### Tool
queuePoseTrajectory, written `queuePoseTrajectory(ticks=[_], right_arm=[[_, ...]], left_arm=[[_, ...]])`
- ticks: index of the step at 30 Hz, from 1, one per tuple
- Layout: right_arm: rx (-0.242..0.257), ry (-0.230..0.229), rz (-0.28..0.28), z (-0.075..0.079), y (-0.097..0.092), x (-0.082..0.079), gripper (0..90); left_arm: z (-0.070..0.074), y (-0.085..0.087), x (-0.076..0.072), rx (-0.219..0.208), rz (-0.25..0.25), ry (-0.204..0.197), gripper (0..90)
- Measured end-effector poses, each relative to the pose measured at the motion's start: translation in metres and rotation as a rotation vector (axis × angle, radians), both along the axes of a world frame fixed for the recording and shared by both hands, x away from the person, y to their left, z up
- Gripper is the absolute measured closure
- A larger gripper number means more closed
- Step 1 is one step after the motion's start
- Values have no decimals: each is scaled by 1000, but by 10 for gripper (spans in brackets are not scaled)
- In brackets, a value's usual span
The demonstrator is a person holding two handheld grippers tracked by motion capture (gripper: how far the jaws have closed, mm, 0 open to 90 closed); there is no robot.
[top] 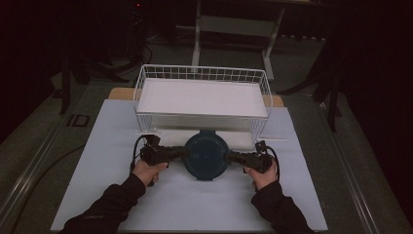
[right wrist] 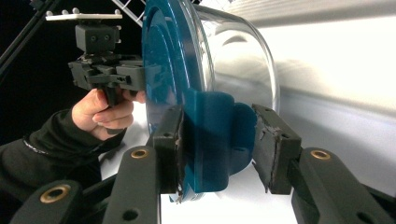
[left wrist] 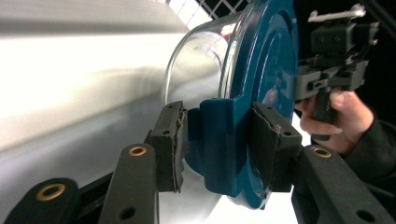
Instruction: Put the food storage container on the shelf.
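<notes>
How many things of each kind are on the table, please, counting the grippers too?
Grippers: 2, the left gripper and the right gripper
Round containers with a blue lid: 1
White wire baskets: 1
White mats: 1
Total: 5
</notes>
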State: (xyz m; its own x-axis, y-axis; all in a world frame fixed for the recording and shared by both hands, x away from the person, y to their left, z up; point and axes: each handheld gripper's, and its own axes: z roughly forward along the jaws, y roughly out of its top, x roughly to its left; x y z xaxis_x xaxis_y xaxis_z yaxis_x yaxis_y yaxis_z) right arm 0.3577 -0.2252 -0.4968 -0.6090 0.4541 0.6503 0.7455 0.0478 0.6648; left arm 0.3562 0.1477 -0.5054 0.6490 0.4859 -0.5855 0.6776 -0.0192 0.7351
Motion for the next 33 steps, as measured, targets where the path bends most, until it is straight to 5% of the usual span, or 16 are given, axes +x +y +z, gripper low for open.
queuePoseTrajectory(ticks=[10,23,25,29,33], right_arm=[[15,-28,-49,-6,-1,23,567],[-7,-50,-76,-15,-1,31,558],[-10,-60,-99,-15,0,31,548],[-93,-79,-159,-15,5,31,494],[-85,-81,-180,-19,11,30,427]], left_arm=[[-6,-4,20,-26,42,-54,576],[-19,-5,26,-34,64,-43,572],[-21,-6,26,-39,79,-55,569],[-22,-11,25,-13,144,-95,550],[-24,-12,21,-6,185,-149,539]])
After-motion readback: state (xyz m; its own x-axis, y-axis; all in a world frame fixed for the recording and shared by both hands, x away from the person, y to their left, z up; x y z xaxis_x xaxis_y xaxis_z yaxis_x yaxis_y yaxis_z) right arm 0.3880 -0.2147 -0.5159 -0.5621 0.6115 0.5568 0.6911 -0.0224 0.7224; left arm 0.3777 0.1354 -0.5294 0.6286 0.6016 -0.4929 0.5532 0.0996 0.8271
